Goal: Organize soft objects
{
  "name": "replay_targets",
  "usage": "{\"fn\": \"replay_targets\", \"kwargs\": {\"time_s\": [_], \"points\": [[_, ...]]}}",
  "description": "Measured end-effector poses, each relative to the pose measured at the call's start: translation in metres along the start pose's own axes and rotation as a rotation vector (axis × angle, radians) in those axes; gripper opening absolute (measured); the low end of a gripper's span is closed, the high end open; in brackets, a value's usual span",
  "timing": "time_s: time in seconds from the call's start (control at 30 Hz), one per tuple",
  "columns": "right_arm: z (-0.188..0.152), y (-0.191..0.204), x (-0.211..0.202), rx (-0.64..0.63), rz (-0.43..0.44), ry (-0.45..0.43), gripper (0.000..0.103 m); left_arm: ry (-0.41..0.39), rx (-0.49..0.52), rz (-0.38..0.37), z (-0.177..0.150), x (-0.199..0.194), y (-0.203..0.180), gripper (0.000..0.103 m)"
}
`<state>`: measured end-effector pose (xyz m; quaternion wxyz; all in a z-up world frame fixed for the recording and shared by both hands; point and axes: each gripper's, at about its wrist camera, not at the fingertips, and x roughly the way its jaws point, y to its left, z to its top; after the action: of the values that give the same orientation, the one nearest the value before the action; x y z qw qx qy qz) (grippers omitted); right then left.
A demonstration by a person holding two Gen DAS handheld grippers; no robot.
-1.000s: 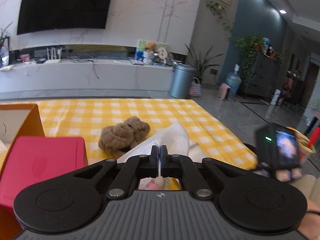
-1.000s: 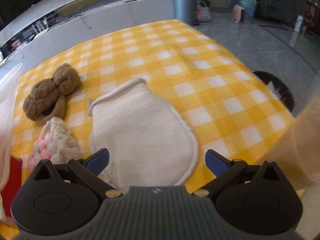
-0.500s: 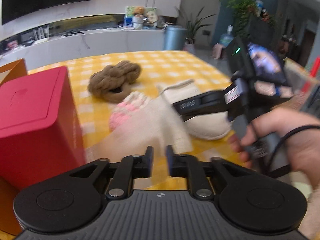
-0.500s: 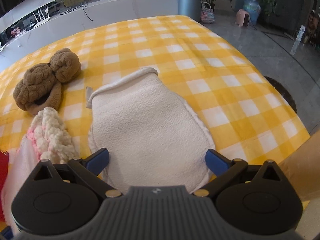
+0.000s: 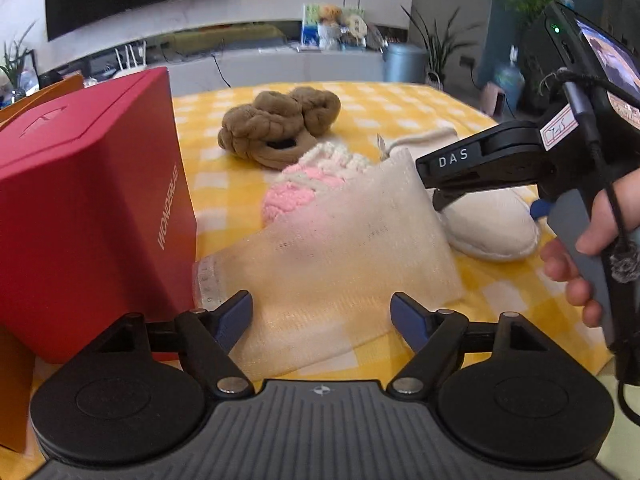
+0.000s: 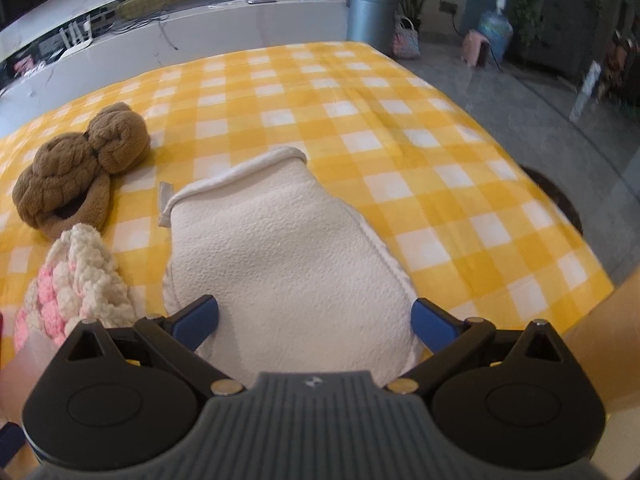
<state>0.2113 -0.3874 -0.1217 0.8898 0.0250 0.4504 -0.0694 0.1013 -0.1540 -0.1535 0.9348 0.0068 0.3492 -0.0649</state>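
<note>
My left gripper (image 5: pixel 322 314) hangs low over the yellow checked table, its jaws opening wide. A sheer cream mesh cloth (image 5: pixel 340 248) lies loose between the blue fingertips, with no pad pressing on it. The cloth is draped over a pink and white knitted piece (image 5: pixel 312 176). A brown knotted plush (image 5: pixel 280 128) rests farther back. My right gripper (image 6: pixel 316 318) stands open just above the near end of a cream fleece mitt (image 6: pixel 288 260), gripping nothing. The knitted piece (image 6: pixel 76 276) and the brown plush (image 6: pixel 80 164) lie to the left of the mitt.
A red box (image 5: pixel 88 200) stands close at the left, touching the cloth's edge, with an orange box (image 5: pixel 16 380) behind it. A hand (image 5: pixel 600 240) holds the right gripper at the table's right edge. Checked tablecloth (image 6: pixel 360 100) stretches bare beyond the mitt.
The left gripper went from shut on the sheer cloth to wide open and sank toward the table. The cloth now lies over the knitted piece. The right gripper hardly moved.
</note>
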Motion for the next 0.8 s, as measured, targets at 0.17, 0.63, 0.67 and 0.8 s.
{"fn": "replay_targets", "kwargs": {"time_s": [0.17, 0.63, 0.67, 0.8], "points": [[-0.001, 0.001, 0.001, -0.004, -0.002, -0.003, 0.101, -0.036, 0.02, 0.017, -0.004, -0.002, -0.007, 0.084], [-0.002, 0.007, -0.008, -0.067, 0.061, -0.002, 0.072, -0.022, 0.035, 0.037, 0.002, -0.007, -0.002, 0.005], [-0.002, 0.007, -0.009, -0.072, 0.064, -0.005, 0.067, -0.023, 0.037, 0.028, 0.001, -0.007, -0.002, 0.003], [-0.001, 0.005, -0.013, -0.071, 0.044, -0.013, 0.039, -0.004, 0.035, -0.018, 0.003, -0.009, 0.0, 0.001]]}}
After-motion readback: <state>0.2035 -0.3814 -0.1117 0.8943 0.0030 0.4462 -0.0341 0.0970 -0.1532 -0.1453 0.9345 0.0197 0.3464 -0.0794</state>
